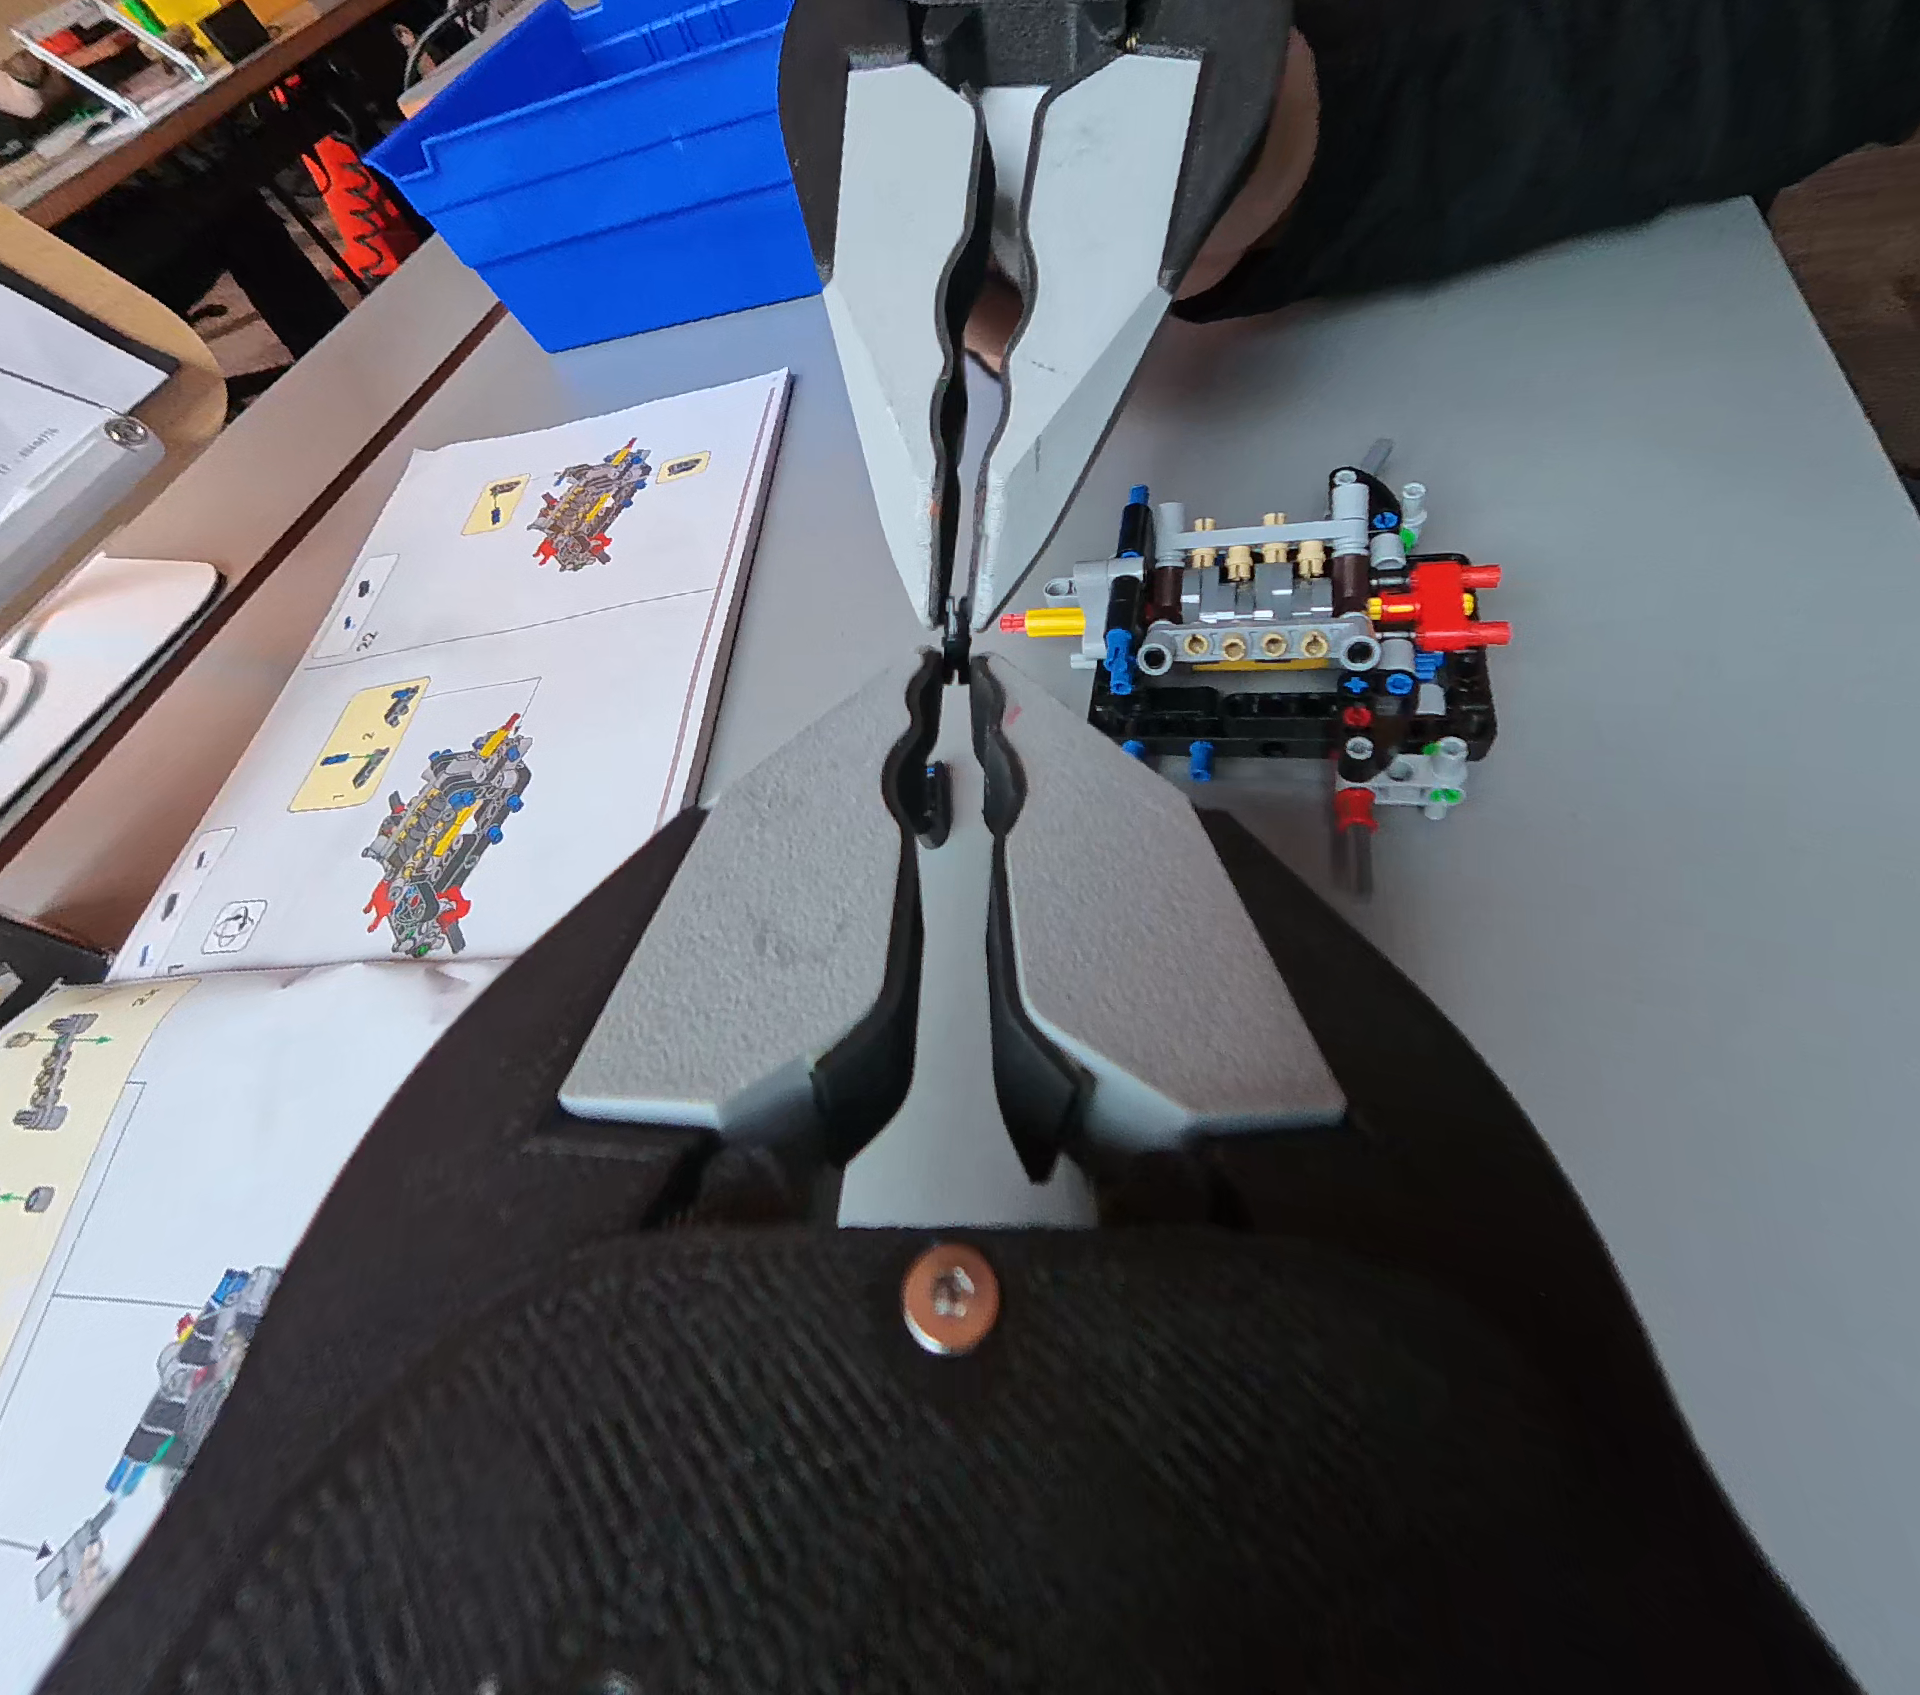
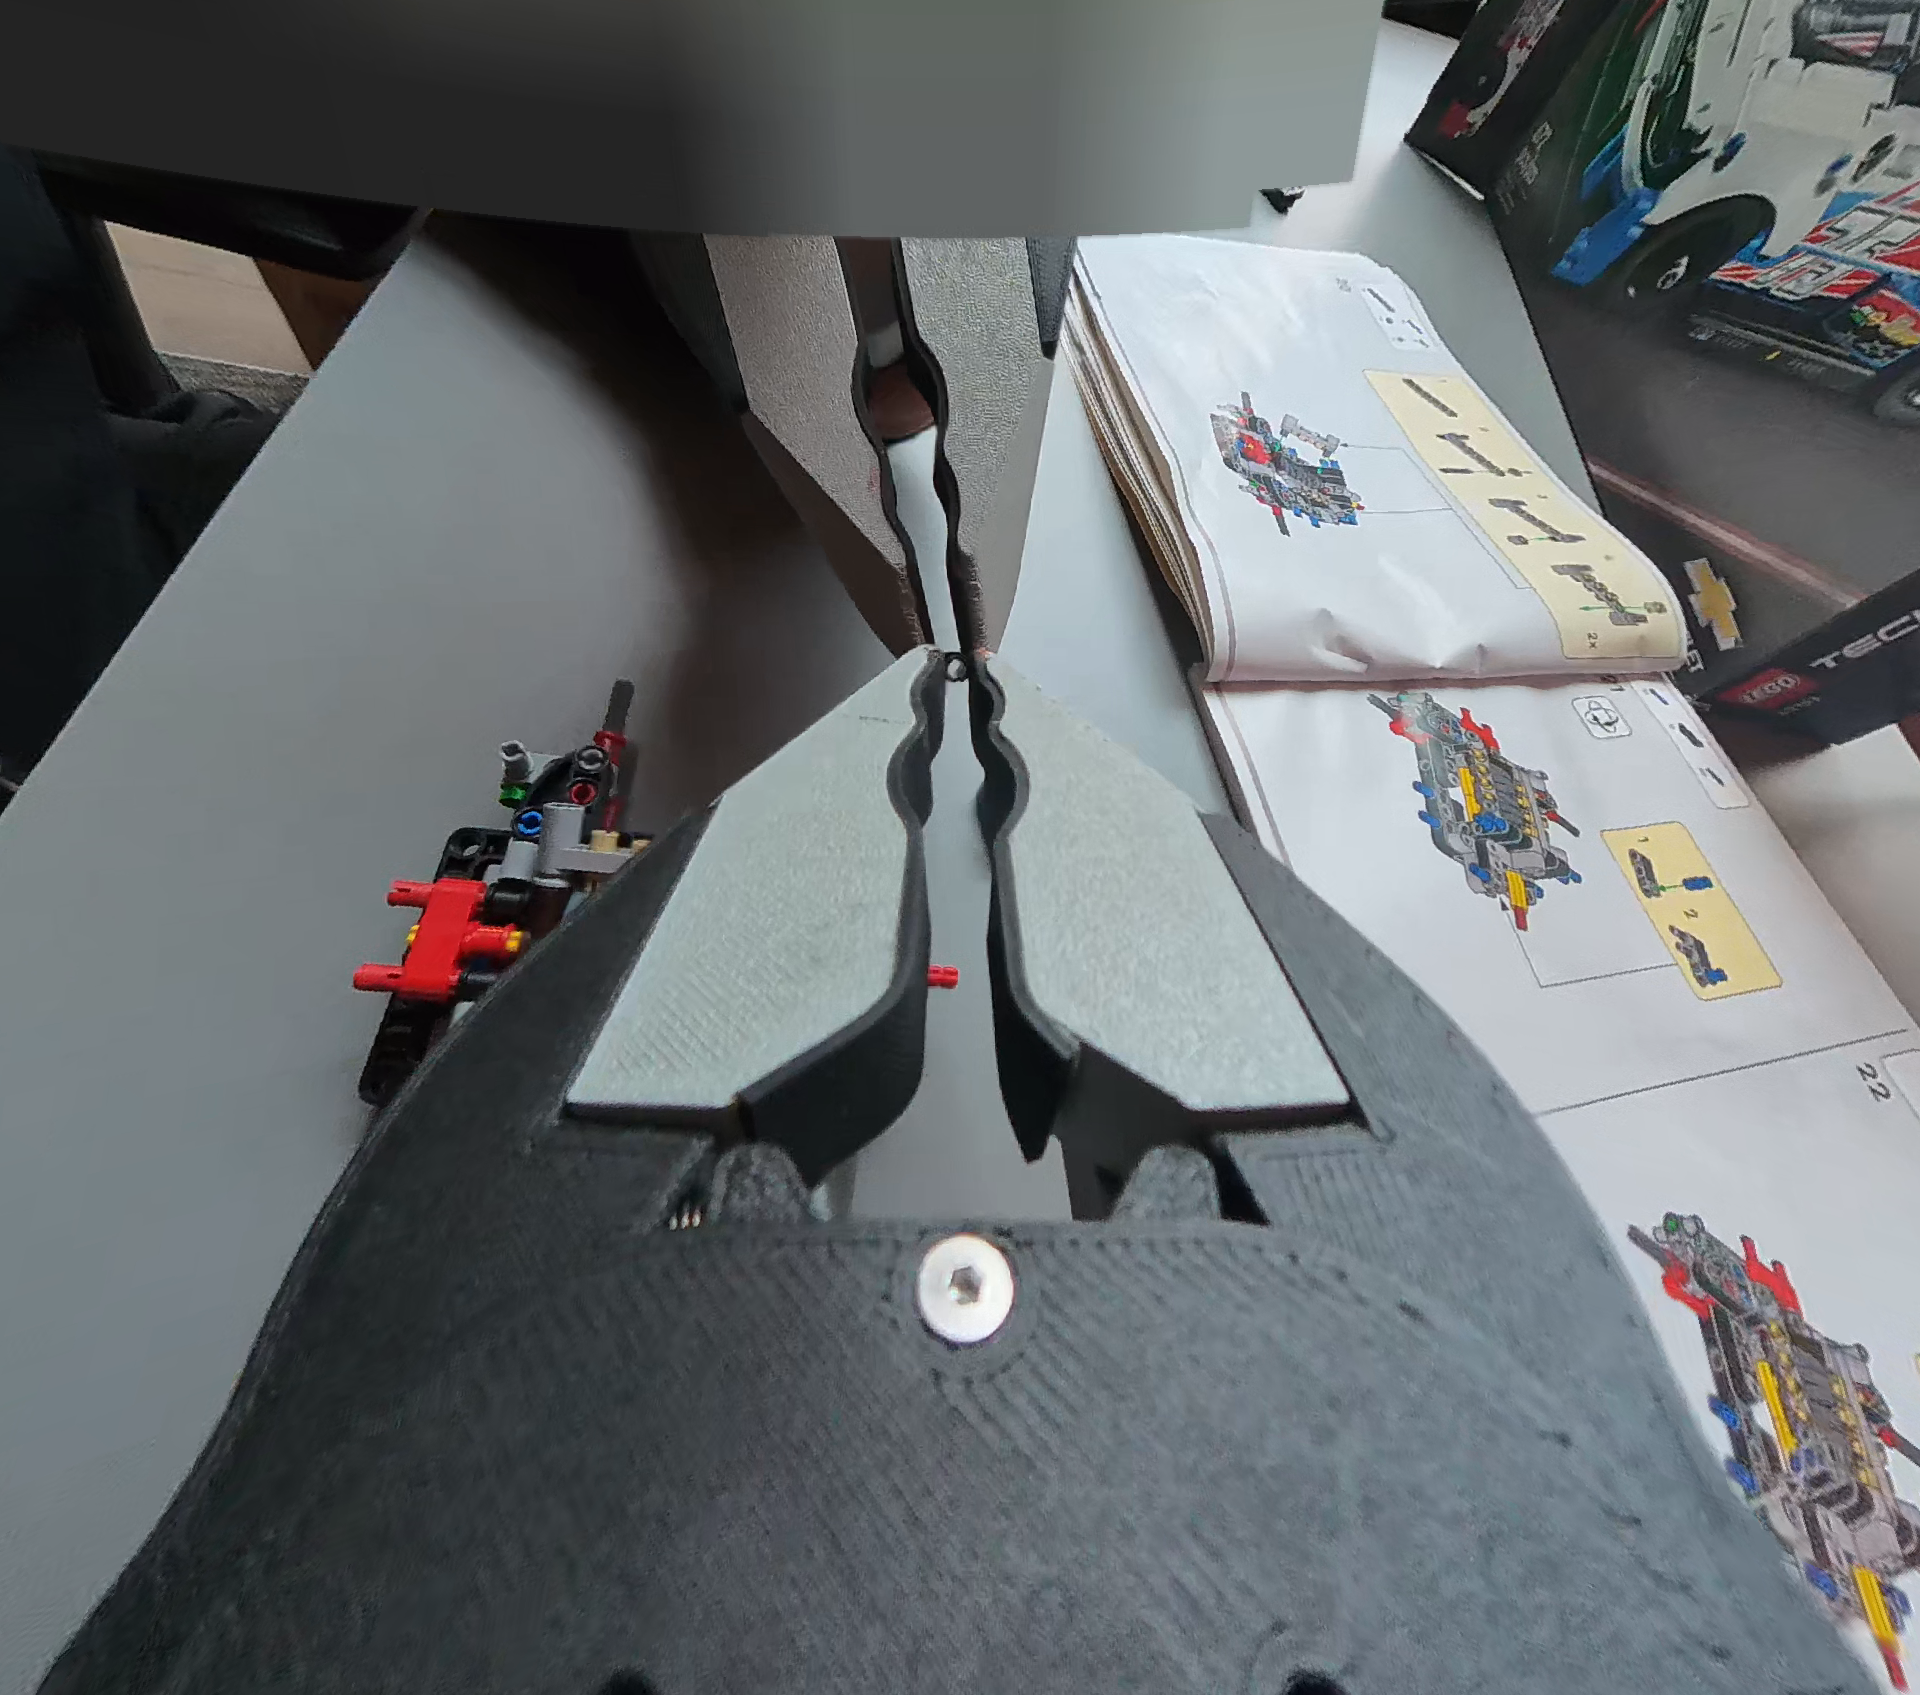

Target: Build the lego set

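Observation:
My two grippers meet tip to tip above the grey table. My left gripper points up from the bottom of its view, jaws nearly closed. My right gripper comes down from the top, jaws also closed. A small black lego piece is pinched where the tips meet; it also shows in the right wrist view. A small black and blue part shows in the gap between the left fingers; I cannot tell if it is held. The part-built lego model stands on the table to the right, apart from both grippers, and shows in the right wrist view.
An open instruction booklet lies left of the grippers, on the right in the right wrist view. A blue bin stands at the table's back. The lego box stands behind the booklet. A dark sleeve holds the right gripper. My left and right fingertips are right by each other.

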`<state>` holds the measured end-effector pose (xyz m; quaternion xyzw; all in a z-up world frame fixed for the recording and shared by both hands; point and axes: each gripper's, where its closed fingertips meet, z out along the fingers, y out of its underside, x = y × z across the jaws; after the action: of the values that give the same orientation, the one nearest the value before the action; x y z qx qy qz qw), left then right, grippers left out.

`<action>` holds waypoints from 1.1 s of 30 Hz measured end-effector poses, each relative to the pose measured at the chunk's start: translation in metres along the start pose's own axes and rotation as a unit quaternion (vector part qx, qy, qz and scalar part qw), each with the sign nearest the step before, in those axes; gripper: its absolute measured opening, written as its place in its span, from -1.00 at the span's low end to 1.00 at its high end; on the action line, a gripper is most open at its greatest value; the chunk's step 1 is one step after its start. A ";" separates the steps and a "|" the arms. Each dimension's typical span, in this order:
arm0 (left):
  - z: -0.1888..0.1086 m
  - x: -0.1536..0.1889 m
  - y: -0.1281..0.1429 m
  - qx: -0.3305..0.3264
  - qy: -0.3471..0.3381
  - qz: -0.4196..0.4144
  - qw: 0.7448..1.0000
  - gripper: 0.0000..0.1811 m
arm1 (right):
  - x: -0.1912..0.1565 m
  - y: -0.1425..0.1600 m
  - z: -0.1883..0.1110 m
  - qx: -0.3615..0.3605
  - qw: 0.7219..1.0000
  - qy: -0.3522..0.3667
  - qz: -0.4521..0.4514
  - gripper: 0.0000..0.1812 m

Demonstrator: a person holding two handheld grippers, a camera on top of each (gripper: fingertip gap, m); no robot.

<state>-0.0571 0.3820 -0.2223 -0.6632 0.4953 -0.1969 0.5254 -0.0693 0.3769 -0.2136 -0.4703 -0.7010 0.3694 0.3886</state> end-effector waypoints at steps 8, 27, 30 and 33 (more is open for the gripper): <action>0.004 -0.009 0.036 -0.085 0.040 -0.069 0.993 -0.89 | 0.017 0.023 0.009 -0.099 0.995 0.002 0.034 -0.99; 0.022 -0.008 0.061 -0.177 0.070 -0.073 0.979 -0.95 | 0.015 0.052 0.026 -0.244 0.965 -0.090 -0.022 -0.99; 0.022 -0.007 0.061 -0.177 0.070 -0.072 0.979 -0.95 | 0.013 0.051 0.027 -0.251 0.963 -0.094 -0.027 -0.99; 0.022 -0.007 0.061 -0.177 0.072 -0.075 0.979 -0.95 | 0.012 0.051 0.028 -0.253 0.962 -0.097 -0.026 -0.99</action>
<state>-0.0706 0.4021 -0.2834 -0.7649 0.5080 -0.1920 0.3464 -0.0786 0.3981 -0.2685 -0.4968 -0.8181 0.2134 0.1960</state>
